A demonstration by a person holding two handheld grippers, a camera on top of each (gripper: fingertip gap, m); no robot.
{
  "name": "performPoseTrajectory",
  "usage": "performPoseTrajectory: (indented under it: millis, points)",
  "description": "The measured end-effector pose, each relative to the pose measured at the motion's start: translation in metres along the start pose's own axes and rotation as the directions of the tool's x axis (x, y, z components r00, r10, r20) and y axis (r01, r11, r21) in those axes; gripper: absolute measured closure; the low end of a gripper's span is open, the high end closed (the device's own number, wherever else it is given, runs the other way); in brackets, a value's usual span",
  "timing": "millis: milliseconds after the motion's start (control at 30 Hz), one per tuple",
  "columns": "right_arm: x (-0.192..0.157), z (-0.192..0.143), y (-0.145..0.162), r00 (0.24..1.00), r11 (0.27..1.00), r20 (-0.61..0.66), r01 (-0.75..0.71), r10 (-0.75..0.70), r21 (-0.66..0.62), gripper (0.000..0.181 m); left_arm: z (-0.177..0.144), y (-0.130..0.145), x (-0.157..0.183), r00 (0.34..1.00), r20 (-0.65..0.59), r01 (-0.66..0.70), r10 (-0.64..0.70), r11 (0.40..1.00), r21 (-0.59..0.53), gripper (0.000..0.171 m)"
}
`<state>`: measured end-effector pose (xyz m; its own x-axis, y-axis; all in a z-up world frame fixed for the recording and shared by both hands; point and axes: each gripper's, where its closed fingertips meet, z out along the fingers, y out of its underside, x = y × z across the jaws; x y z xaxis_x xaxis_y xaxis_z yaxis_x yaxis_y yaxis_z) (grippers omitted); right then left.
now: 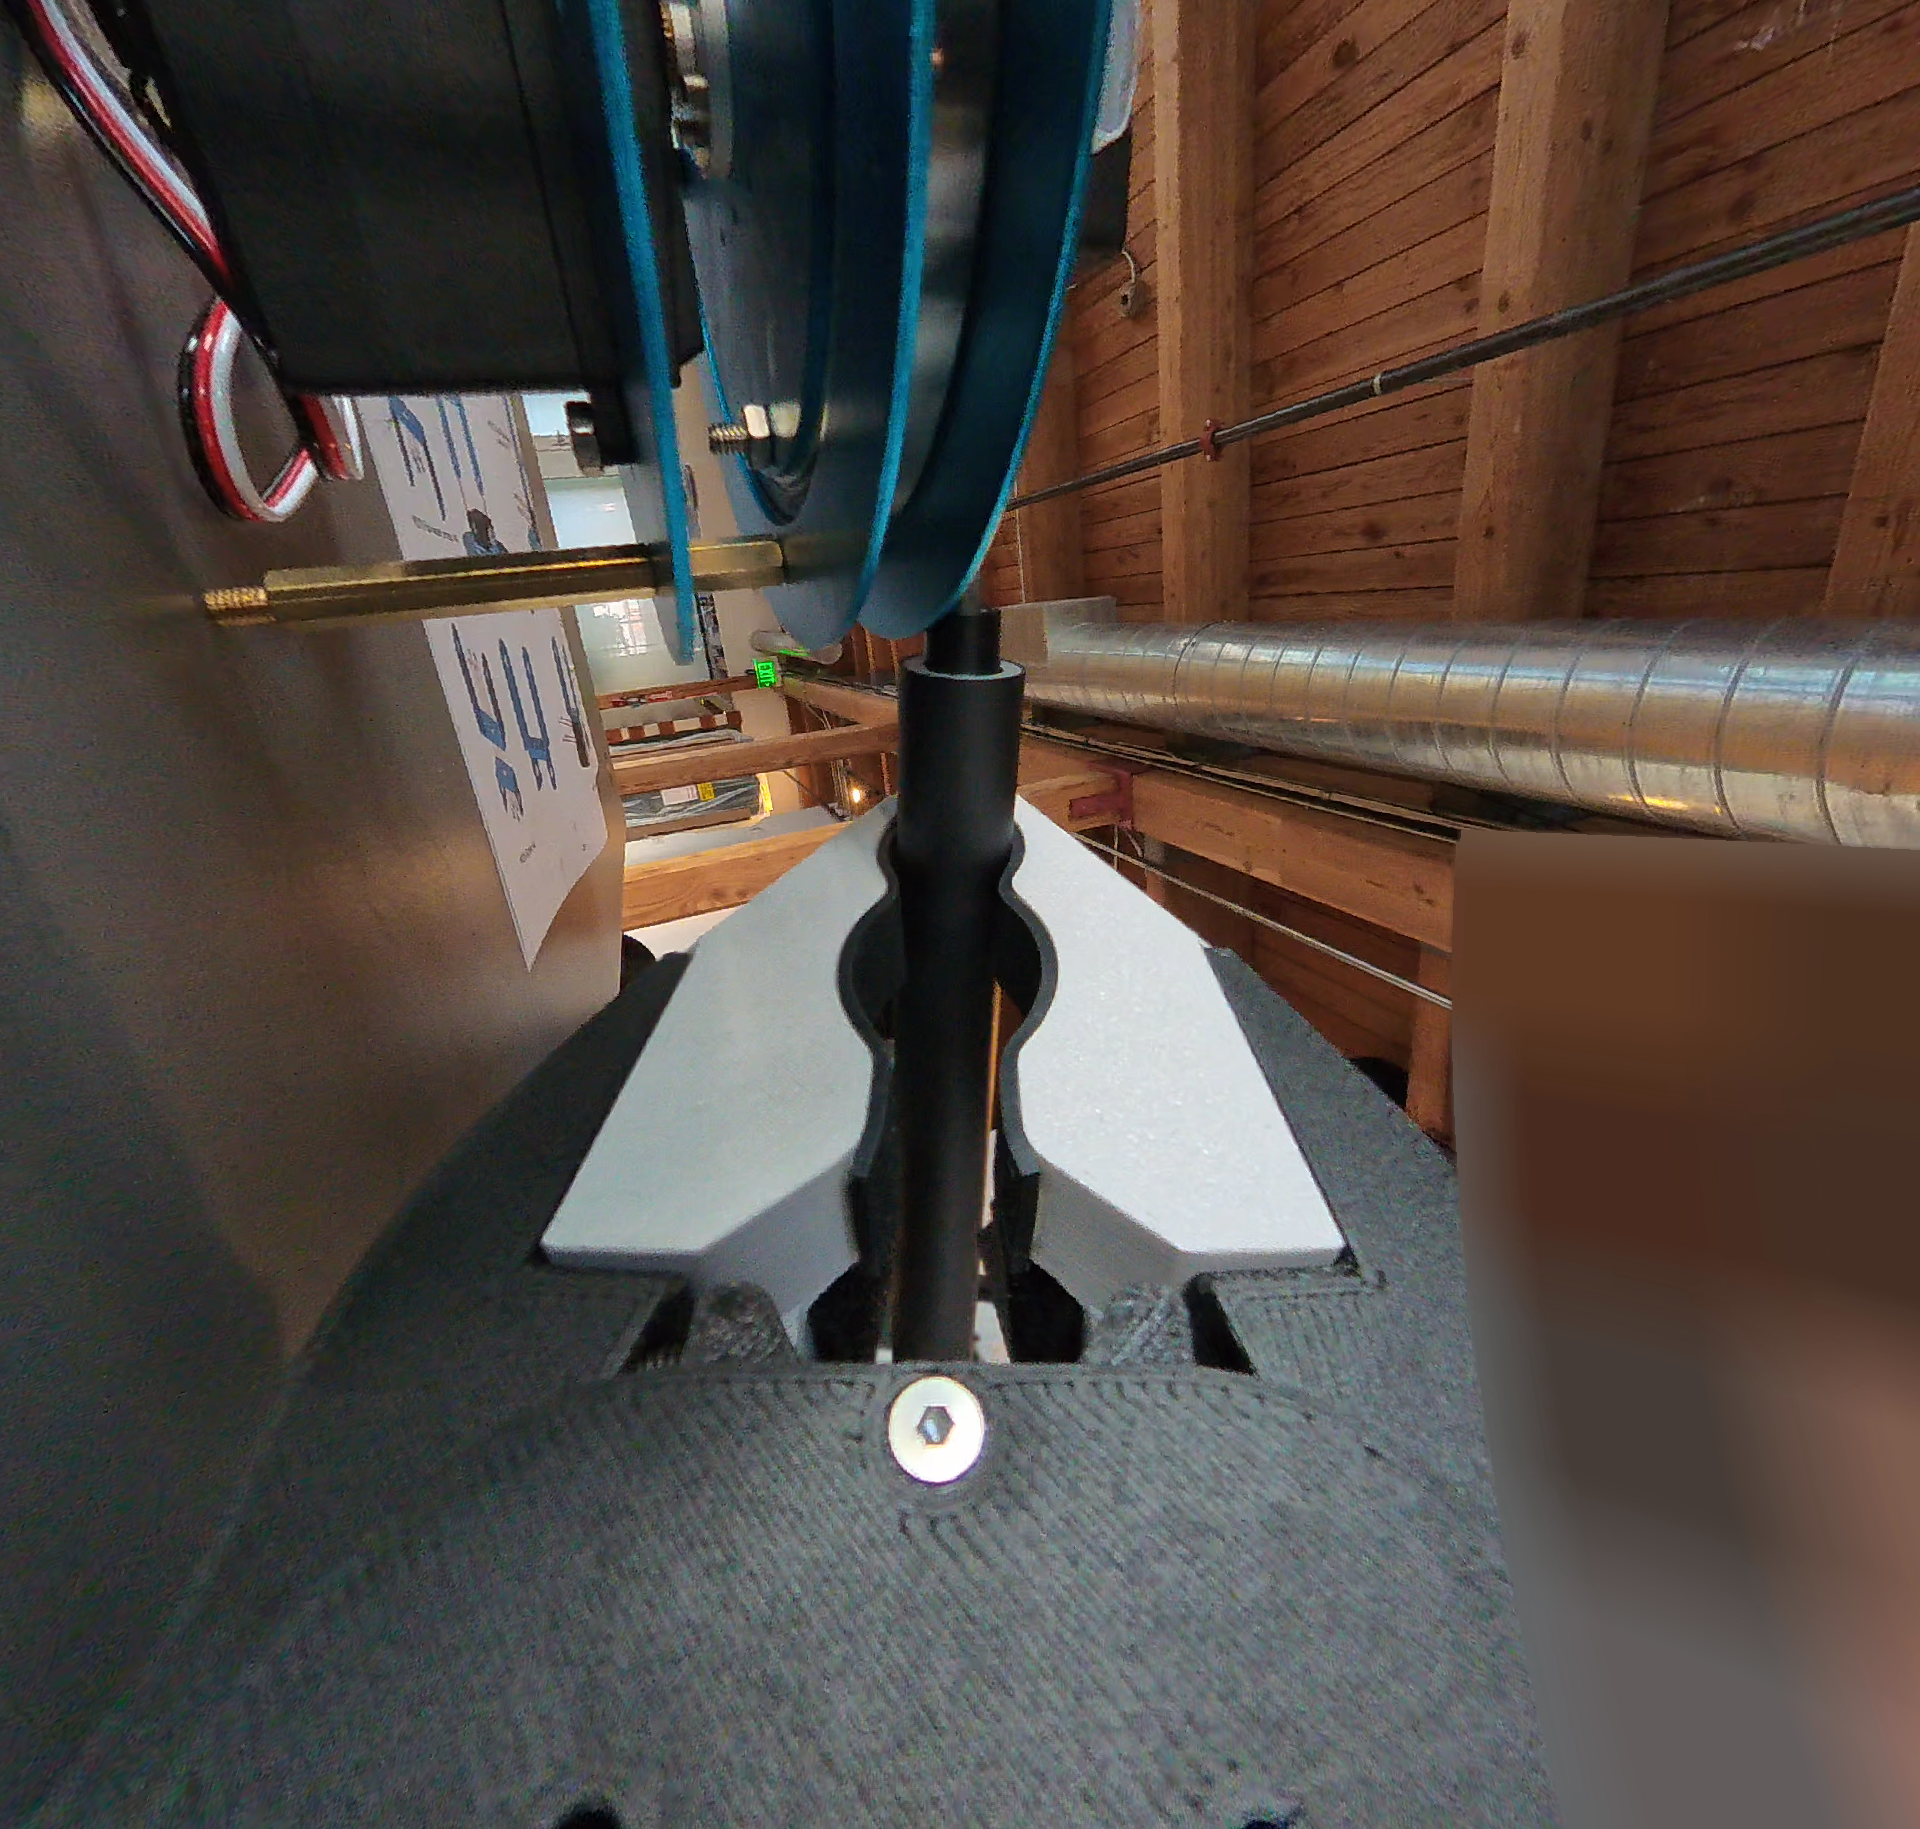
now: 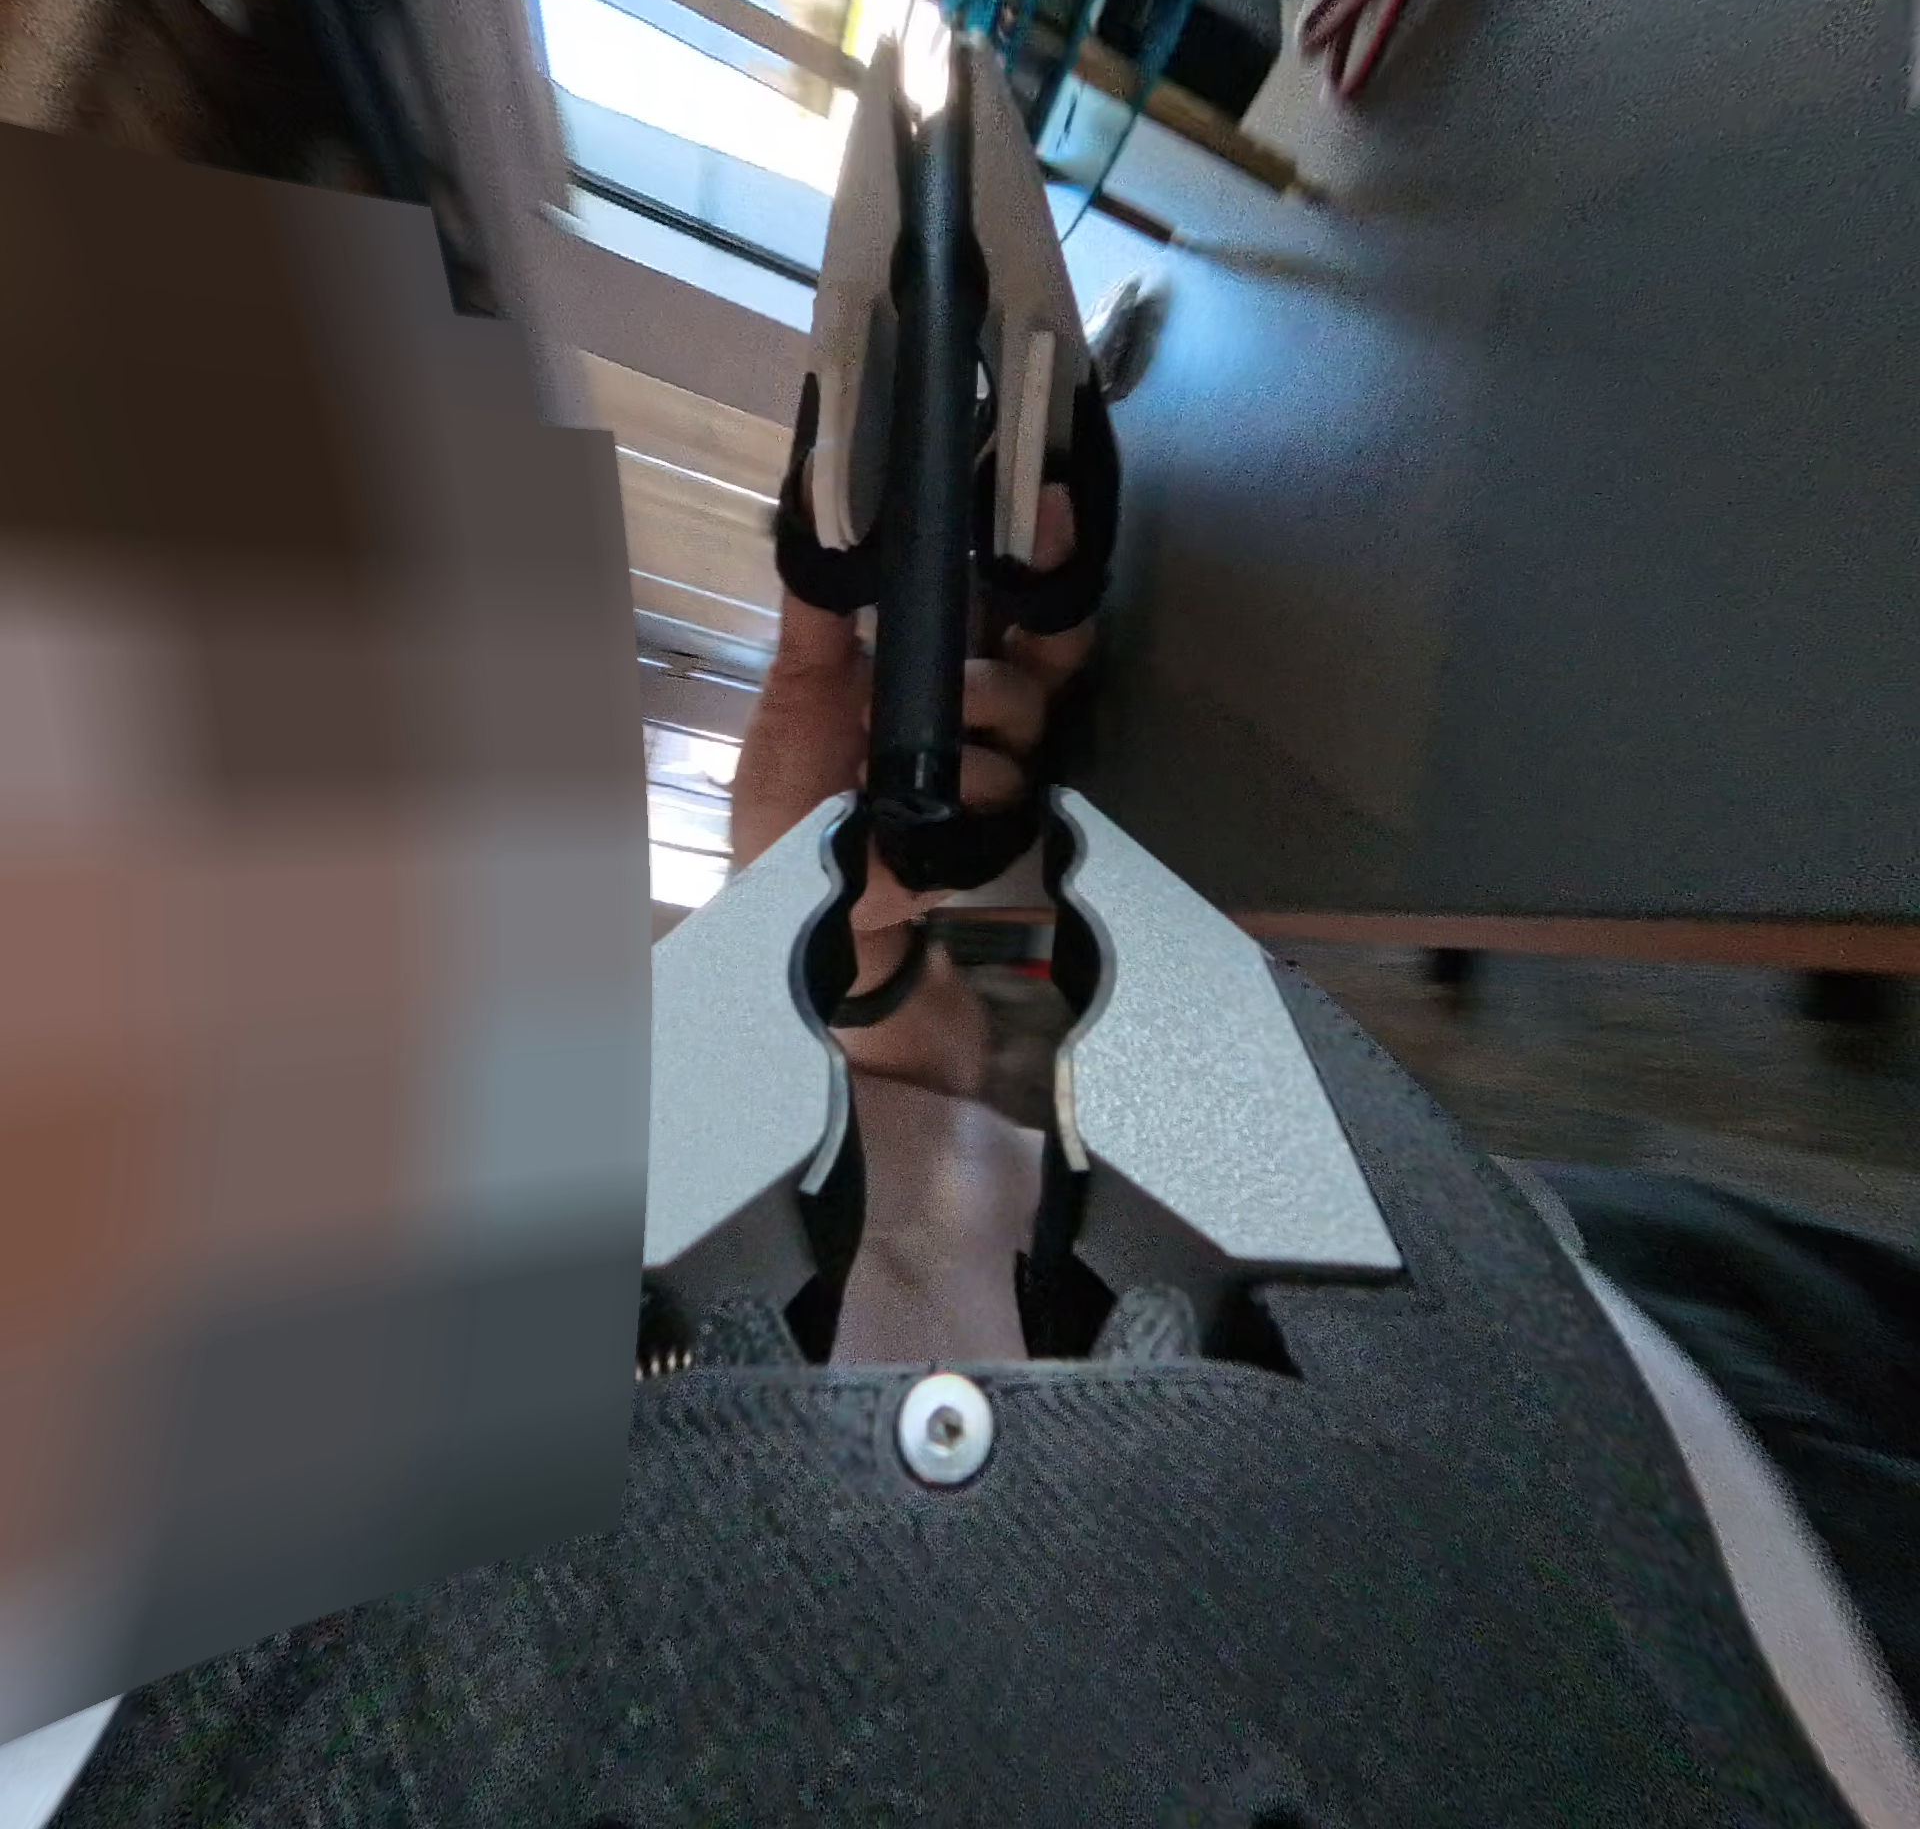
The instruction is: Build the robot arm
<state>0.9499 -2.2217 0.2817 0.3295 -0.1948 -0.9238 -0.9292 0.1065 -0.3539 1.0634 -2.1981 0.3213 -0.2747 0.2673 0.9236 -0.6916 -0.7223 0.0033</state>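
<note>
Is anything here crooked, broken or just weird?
Nothing looks broken or spilled. The left gripper is shut on a black rod that runs straight up to a teal-edged wheel assembly. The right gripper is slightly open, with the rod's end at its fingertips. The right wrist view is blurry, so small details there are unclear.

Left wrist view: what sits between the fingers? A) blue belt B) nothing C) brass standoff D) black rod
D: the black rod runs lengthwise between the two grey fingers, which close against its sides, while the brass standoff and the blue belt lie farther out, beyond the fingertips.
</note>
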Motion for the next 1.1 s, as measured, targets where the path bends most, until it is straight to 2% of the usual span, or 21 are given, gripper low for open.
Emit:
performPoseTrajectory:
  millis: [33,133,167,200,267,300,333,433,467,567,633,700,733,833,900,933,967,1100]
  points:
    - [0.0,-0.002,-0.003,0.993,0.996,-0.066,0.093,-0.093,0.0,0.147,0.0,0.0,0.0,1.0,0.0,0.0,0.0,1.0,0.0,0.163]
    - [0.003,-0.004,-0.002,0.917,0.949,-0.246,0.299,-0.315,-0.098,0.146,0.0,0.0,0.0,1.0,0.002,-0.003,0.003,1.0,0.0,0.163]
    - [0.004,-0.002,0.002,0.881,0.927,-0.29,0.345,-0.374,-0.147,0.15,0.0,0.0,-0.001,1.0,0.004,-0.004,0.004,1.0,0.0,0.163]
    - [0.005,-0.001,0.004,0.842,0.901,-0.322,0.391,-0.432,-0.185,0.165,-0.001,0.0,0.0,1.0,0.003,-0.005,0.005,1.0,0.0,0.163]
    - [0.01,0.0,0.004,0.765,0.856,-0.384,0.457,-0.516,-0.239,0.169,-0.001,-0.001,-0.001,1.0,0.01,-0.007,0.007,1.0,0.003,0.163]
    - [0.011,0.001,0.003,0.758,0.853,-0.393,0.461,-0.521,-0.244,0.17,-0.001,-0.001,-0.001,1.0,0.008,-0.007,0.007,1.0,0.001,0.163]
    - [0.011,0.001,0.002,0.781,0.871,-0.386,0.439,-0.491,-0.219,0.181,-0.002,-0.002,0.002,1.0,-0.005,-0.004,0.005,1.0,0.004,0.163]
    - [0.0,0.004,0.003,0.94,0.962,-0.208,0.252,-0.269,-0.105,0.181,-0.002,-0.002,0.004,1.0,-0.017,0.003,-0.003,1.0,0.004,0.164]
    - [-0.003,0.004,0.004,0.964,0.975,-0.151,0.207,-0.218,-0.087,0.181,-0.002,-0.002,0.004,1.0,-0.018,0.0,0.0,1.0,0.004,0.164]
    - [0.001,0.003,0.004,0.958,0.967,-0.141,0.24,-0.25,-0.084,0.177,-0.002,-0.002,0.002,1.0,-0.006,-0.003,0.003,1.0,0.005,0.164]
    - [0.006,-0.002,-0.001,0.907,0.932,-0.218,0.348,-0.361,-0.098,0.151,-0.002,-0.002,0.0,1.0,0.004,-0.001,0.001,1.0,0.004,0.164]
    - [0.005,-0.008,-0.008,0.792,0.845,-0.301,0.521,-0.531,-0.118,0.139,-0.002,-0.002,0.0,1.0,0.006,-0.005,0.005,1.0,0.005,0.164]
    - [0.003,-0.01,-0.014,0.699,0.772,-0.352,0.624,-0.622,-0.123,0.133,-0.002,-0.002,0.0,1.0,0.005,-0.002,0.002,1.0,0.005,0.164]
    - [-0.009,-0.014,-0.024,0.314,0.432,-0.476,0.887,-0.821,-0.16,0.122,-0.002,-0.001,0.0,1.0,0.006,-0.004,0.004,1.0,0.005,0.164]
    - [-0.013,-0.01,-0.018,0.019,0.164,-0.467,0.948,-0.884,-0.271,0.117,-0.002,-0.001,0.0,1.0,0.006,-0.003,0.003,1.0,0.004,0.164]
    - [-0.012,-0.008,-0.019,-0.087,0.081,-0.482,0.945,-0.872,-0.318,0.117,-0.002,-0.001,0.0,1.0,0.005,-0.001,0.001,1.0,0.004,0.163]
    - [-0.01,-0.007,-0.02,-0.154,0.035,-0.49,0.934,-0.858,-0.355,0.118,-0.002,-0.001,0.0,1.0,0.004,0.002,-0.002,1.0,0.004,0.164]
    - [-0.01,-0.005,-0.025,-0.286,-0.078,-0.525,0.921,-0.802,-0.383,0.136,-0.002,-0.001,0.002,1.0,-0.002,0.012,-0.012,1.0,0.002,0.164]
